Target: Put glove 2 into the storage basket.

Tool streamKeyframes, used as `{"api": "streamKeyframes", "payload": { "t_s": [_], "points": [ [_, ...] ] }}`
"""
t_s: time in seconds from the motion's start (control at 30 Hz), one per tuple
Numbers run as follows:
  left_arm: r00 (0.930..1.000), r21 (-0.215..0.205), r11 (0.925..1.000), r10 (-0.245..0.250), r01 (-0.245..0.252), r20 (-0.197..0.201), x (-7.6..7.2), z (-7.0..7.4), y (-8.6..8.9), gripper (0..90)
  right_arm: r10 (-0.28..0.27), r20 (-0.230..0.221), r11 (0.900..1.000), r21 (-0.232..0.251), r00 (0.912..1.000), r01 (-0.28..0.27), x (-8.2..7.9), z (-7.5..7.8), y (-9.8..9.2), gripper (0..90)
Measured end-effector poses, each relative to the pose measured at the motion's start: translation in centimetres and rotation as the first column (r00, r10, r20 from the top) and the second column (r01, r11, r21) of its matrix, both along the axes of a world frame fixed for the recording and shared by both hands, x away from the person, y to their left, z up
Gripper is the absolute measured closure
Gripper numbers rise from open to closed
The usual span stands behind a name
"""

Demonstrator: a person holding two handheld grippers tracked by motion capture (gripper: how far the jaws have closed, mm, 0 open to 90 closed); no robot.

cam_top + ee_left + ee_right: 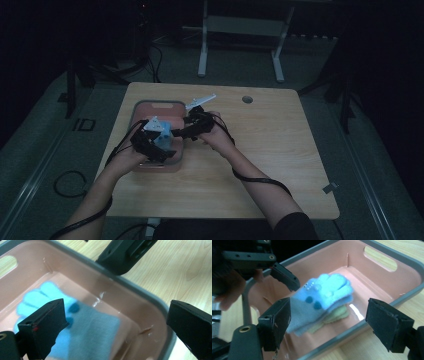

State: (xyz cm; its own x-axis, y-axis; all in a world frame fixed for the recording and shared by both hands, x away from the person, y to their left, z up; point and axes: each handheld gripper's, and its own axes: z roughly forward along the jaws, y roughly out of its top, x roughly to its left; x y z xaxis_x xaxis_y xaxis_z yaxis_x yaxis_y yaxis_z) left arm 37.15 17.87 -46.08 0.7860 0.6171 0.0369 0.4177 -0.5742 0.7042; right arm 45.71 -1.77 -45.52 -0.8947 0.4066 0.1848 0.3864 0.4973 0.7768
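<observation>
Looking past wide, empty right tongs (328, 322), a yellowish glove (337, 313) peeks beneath the blue glove (324, 296); left tongs (116, 322) gape too.

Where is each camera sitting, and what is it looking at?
High view: sits above the person's side, looking forward and down on the light wooden table; both forearms, left gripper and right gripper show.
Left gripper view: rides the left gripper, looking into the pink plastic bin with a grey rim; own open jaws show.
Right gripper view: rides the right gripper, facing the bin; own open jaws show.
Shared: both gripper views show the light blue knitted glove.
</observation>
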Motion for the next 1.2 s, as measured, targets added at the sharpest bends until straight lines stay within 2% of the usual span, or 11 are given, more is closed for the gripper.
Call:
{"api": "streamKeyframes", "payload": {
  "t_s": [0.27, 0.47, 0.53, 0.73, 0.83, 1.2],
  "points": [
    [0.9996, -0.046, 0.9988, -0.017, 0.018, 0.022, -0.8, 0.4, -1.0, 2.5, -0.006, 0.024, 1.000, 0.016, 0.9997, 0.006, -0.2, 0.3, -0.8, 17.3],
    [0.9992, -0.055, 0.9982, -0.023, 0.024, 0.033, -1.1, 0.6, -1.7, 2.5, -0.018, 0.042, 1.000, 0.005, 0.9989, 0.018, -0.3, 0.6, -1.7, 17.3],
    [0.9990, -0.074, 0.9966, -0.033, 0.035, 0.029, -1.2, 0.6, -1.9, 2.5, -0.016, 0.049, 1.000, 0.004, 0.9987, 0.016, -0.4, 0.6, -2.1, 17.3],
    [0.9983, -0.073, 0.9962, -0.046, 0.049, 0.035, -1.7, 0.2, -3.0, 2.6, -0.030, 0.056, 1.000, -0.004, 0.9980, 0.030, -0.6, 0.3, -3.1, 17.2],
    [0.9978, -0.092, 0.9940, -0.056, 0.059, 0.035, -2.0, 0.1, -3.5, 2.6, -0.032, 0.060, 0.999, -0.010, 0.9977, 0.032, -0.9, 0.1, -3.5, 17.2],
    [0.9919, -0.096, 0.9881, -0.115, 0.120, 0.053, -3.0, -0.4, -5.8, 2.6, -0.043, 0.064, 0.998, -0.035, 0.9970, 0.045, -1.6, -1.0, -5.7, 17.3]
  ]
}}
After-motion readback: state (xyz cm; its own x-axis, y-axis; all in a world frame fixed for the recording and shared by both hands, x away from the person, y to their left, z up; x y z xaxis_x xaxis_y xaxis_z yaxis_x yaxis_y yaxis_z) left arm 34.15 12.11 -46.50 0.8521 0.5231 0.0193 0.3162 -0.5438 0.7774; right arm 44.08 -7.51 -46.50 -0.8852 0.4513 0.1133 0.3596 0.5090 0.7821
